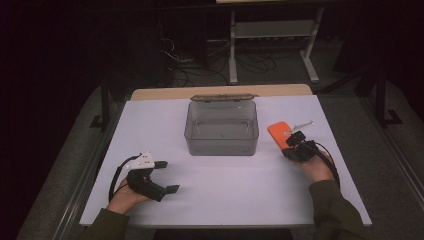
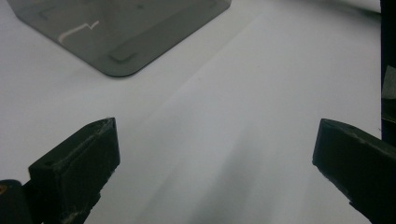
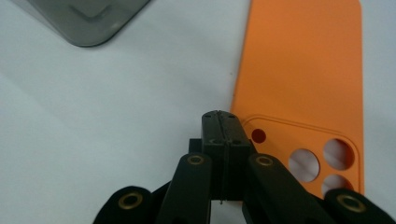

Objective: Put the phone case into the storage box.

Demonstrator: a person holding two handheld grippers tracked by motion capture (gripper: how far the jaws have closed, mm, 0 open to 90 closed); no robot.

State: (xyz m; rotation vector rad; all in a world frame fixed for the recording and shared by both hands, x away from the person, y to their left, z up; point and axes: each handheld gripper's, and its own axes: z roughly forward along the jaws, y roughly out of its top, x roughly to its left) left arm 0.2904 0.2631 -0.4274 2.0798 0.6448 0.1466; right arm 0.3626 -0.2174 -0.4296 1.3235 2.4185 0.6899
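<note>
A see-through grey box (image 1: 200, 142) stands at the middle of the white table top (image 1: 225, 190) with its lid (image 1: 222, 98) swung open behind it. To its right an orange phone case (image 1: 277, 132) lies flat. My right gripper (image 1: 291, 143) rests at the case's near end. In the right gripper view its jaws are pressed together (image 3: 220, 116) with nothing between them, at the left edge of the orange case (image 3: 303, 70) near the camera cut-outs. My left gripper (image 1: 167, 176) sits at the front left, open, over bare table (image 2: 215, 140).
A corner of the grey box (image 2: 121, 32) lies ahead of the left gripper, and another corner (image 3: 88, 18) is up-left of the right jaws. Behind the table stand a white desk frame (image 1: 232, 55) and floor cables (image 1: 200, 70). A strip of wooden board (image 1: 160, 93) borders the far edge.
</note>
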